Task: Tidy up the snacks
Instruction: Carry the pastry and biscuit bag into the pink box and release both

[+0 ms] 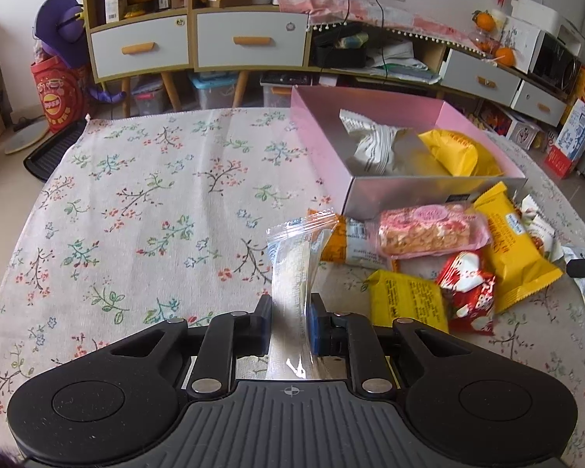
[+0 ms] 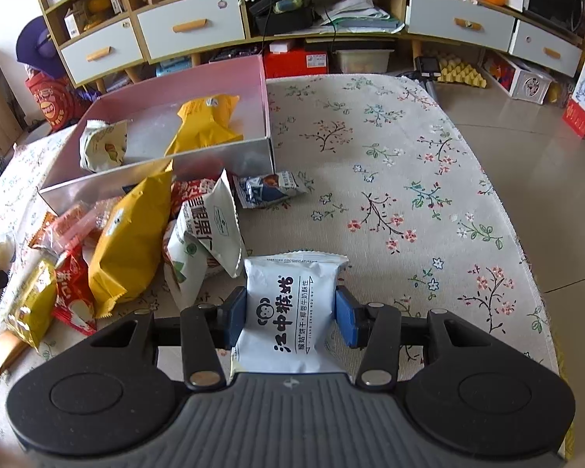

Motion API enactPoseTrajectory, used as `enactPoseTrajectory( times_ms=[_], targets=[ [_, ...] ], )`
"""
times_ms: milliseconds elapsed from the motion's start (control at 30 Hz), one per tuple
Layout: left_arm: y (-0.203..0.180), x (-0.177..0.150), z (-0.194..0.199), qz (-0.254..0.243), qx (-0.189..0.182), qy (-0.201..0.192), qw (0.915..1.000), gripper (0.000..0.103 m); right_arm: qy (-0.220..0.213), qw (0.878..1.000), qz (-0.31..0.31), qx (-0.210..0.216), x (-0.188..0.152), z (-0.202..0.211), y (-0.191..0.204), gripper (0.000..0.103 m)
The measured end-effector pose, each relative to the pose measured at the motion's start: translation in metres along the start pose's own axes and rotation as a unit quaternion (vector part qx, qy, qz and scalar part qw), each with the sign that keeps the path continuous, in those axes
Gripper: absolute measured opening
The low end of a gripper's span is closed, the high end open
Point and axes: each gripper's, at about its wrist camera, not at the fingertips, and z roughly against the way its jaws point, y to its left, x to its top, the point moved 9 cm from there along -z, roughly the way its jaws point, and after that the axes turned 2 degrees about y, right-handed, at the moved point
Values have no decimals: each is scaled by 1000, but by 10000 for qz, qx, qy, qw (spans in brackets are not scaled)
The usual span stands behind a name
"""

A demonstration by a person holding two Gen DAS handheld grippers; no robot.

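ok so both hands are loaded rn. Left gripper is clamped on a clear-wrapped snack, pads pinching it edge-on so it stands upright between the jaws. Right gripper is squeezed on a white biscuit pack w/ the monkey logo, held flat and square.

The pink box sits at the far side of the table, already holding a white pack and a yellow pack. Rest of the pile is still loose on the floral cloth, right up against the box's near wall.

IMO the step here is carry + drop into the box. Tips:
- lift clear of the pile first, the yellow bag leans tall near the box front and would snag
- clear wrapper is thin and slippery, prob slides if the wrist tilts fast, so keep it steady
- go one hand at a time, both heading for the same box = collision risk
- aim for the bare floor of the box, left half in the right wrist view looks roomiest
- get over the wall before letting go, not on the rim
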Motion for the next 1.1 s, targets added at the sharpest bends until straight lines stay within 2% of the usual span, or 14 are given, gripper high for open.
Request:
enactPoseTrajectory(
  times_ms=[333, 600, 867, 1100],
  targets=[
    [-1, 13, 9, 217, -65, -113, 9997, 16, -144, 9995, -214, 182, 14, 10, 2, 44],
    [-13, 41, 19, 429, -245, -386, 9980, 16, -356, 9977, -383, 441, 36, 21, 21, 44],
    [-46, 65, 16, 519, -471, -460, 9965, 16, -373, 9944, -589, 793, 56, 20, 47, 44],
    [-81, 88, -13, 502, -617, -311, 9963, 16, -280, 9902, -907, 1022, 76, 6, 68, 44]
  ],
)
